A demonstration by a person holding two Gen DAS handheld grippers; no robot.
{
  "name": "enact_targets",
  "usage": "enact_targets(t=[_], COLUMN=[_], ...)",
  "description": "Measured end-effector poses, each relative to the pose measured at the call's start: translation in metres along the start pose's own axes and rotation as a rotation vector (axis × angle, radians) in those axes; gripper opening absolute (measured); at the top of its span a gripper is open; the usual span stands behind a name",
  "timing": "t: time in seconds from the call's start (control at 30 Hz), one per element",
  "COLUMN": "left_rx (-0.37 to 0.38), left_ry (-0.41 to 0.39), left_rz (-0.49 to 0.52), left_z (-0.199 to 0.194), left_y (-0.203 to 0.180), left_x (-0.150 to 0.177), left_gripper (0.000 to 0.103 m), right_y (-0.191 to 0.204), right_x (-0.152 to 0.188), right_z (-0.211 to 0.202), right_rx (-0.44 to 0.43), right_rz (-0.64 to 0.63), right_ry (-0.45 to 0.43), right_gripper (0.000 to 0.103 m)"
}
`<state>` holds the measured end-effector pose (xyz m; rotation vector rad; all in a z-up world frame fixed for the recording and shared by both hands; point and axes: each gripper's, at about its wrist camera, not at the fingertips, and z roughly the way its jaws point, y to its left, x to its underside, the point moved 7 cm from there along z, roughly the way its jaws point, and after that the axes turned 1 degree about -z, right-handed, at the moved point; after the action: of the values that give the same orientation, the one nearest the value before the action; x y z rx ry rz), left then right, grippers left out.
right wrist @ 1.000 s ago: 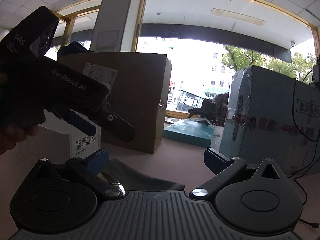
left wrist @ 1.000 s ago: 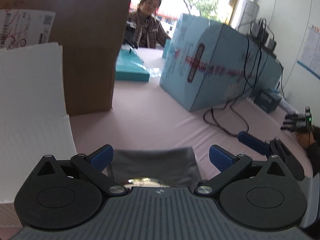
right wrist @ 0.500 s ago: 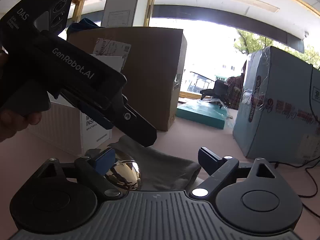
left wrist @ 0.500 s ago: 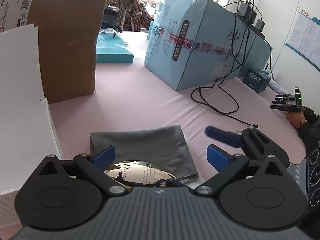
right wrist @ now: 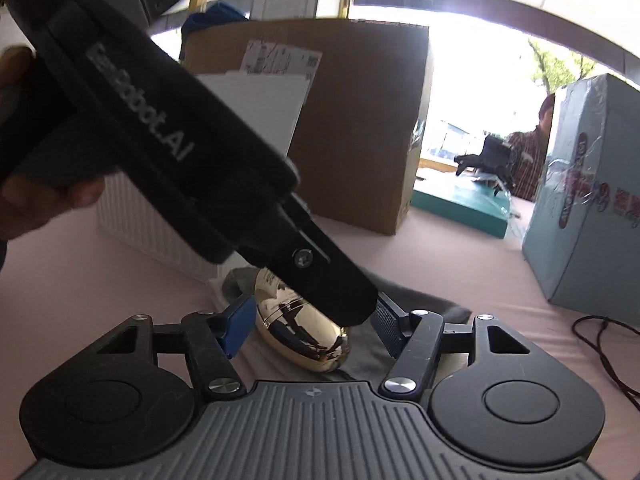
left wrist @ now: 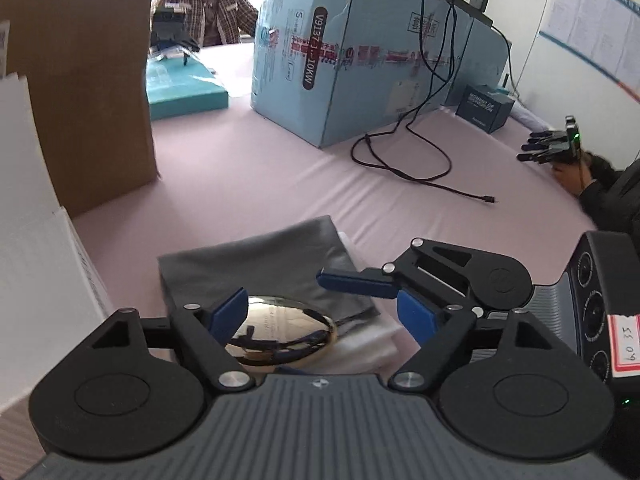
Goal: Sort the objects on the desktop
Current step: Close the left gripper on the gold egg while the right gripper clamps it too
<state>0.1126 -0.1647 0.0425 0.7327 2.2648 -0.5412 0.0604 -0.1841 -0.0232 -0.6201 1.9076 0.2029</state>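
Both wrist cams sat low & close over the pink table [left wrist: 280, 184]; left faced ahead-right, right faced ahead-left, both sharing the gold oval case [left wrist: 280, 332] [right wrist: 304, 332].

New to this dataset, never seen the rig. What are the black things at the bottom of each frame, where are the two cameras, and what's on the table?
No robot: a person holds a hand-held gripper in each hand, and each carries a fisheye camera looking along its blue-padded fingers. The black discs and linkages at the bottom are that gripper's own mechanism.

In the left wrist view, the left hand-held gripper is open around a shiny gold oval case; the right one enters from the right.

In the right wrist view, the right hand-held gripper is open around the same case, and the left crosses overhead. Nothing is held.

The case lies on a grey cloth on the pink table, along with a brown cardboard box, a blue carton and a black cable.
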Motion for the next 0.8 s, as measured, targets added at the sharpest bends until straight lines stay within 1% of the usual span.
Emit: enact_targets(t=[0.1, 0.13, 0.17, 0.27, 0.33, 0.37, 0.5, 0.63, 0.8], left_rx=[0.008, 0.011, 0.009, -0.015, -0.053, -0.076, -0.068, -0.069, -0.053], left_ry=[0.003, 0.007, 0.013, 0.034, 0.019, 0.005, 0.011, 0.056, 0.103], left_rz=[-0.018, -0.023, -0.024, -0.02, -0.026, -0.028, -0.036, -0.028, -0.067], left_z=[0.002, 0.003, 0.006, 0.014, 0.014, 0.014, 0.015, 0.026, 0.039], left_y=[0.003, 0.004, 0.005, 0.006, 0.009, 0.011, 0.012, 0.012, 0.015], left_x=[0.001, 0.002, 0.003, 0.005, 0.005, 0.004, 0.005, 0.011, 0.019], left_gripper=[0.08, 0.08, 0.08, 0.079, 0.079, 0.077, 0.077, 0.078, 0.081], right_y=[0.006, 0.007, 0.008, 0.007, 0.006, 0.006, 0.003, -0.002, -0.009], right_x=[0.004, 0.005, 0.005, 0.003, 0.004, 0.005, 0.008, 0.012, 0.016], right_z=[0.013, 0.015, 0.016, 0.012, 0.009, 0.007, -0.005, -0.01, -0.014], right_rx=[-0.018, -0.008, -0.003, -0.005, -0.009, -0.011, -0.011, -0.002, 0.006], right_rz=[-0.026, -0.035, -0.039, -0.033, -0.029, -0.032, -0.046, -0.045, -0.041], right_ry=[0.065, 0.08, 0.082, 0.072, 0.075, 0.075, 0.077, 0.09, 0.107], right_gripper=[0.061, 0.059, 0.054, 0.053, 0.053, 0.053, 0.053, 0.053, 0.053])
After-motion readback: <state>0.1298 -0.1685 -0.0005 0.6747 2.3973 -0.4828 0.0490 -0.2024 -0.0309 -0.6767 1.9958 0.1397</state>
